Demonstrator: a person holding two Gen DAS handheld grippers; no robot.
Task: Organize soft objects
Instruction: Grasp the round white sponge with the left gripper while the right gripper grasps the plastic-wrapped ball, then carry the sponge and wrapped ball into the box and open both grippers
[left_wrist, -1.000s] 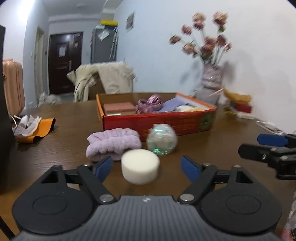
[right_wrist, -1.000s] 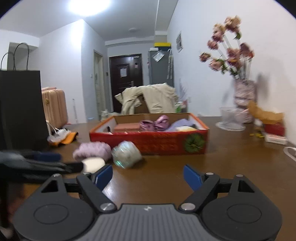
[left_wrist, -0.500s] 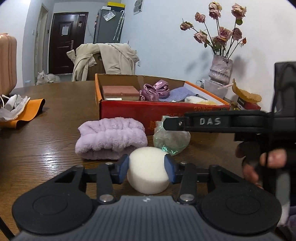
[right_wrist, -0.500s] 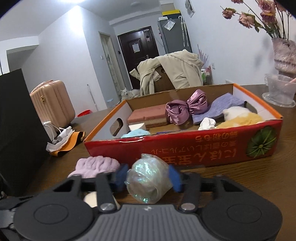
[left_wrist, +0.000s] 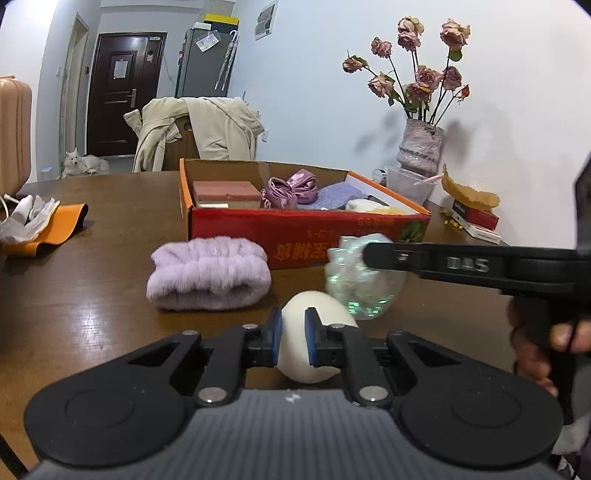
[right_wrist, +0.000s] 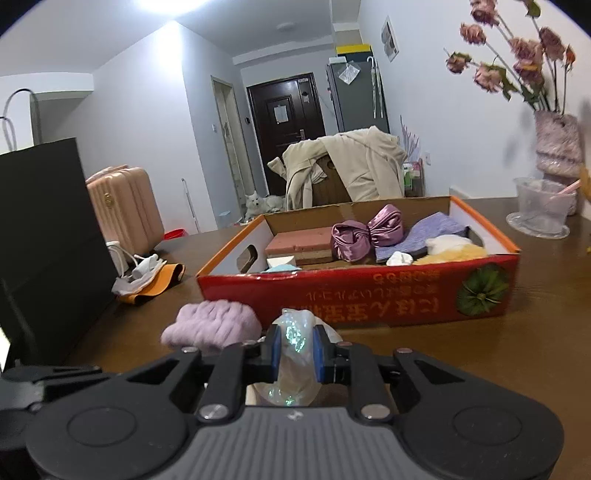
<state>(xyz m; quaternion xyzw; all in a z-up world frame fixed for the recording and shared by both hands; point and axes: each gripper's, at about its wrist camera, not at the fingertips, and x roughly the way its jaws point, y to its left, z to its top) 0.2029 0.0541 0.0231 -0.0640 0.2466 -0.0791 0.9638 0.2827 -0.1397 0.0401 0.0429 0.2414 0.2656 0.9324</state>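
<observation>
Two hand-held grippers, wide apart a second ago, are now clamping: left hand-held gripper squeezing the white round foam sponge, right hand-held gripper pinching the iridescent crinkled plastic bundle, both just above the table, likely heading for the red cardboard box.

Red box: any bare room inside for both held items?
Red box is crowded at right: satin scrunchies, purple cloth, yellow fluff. The only bare floor is the near-left corner, between the handle cutout and pink sponge.
</observation>
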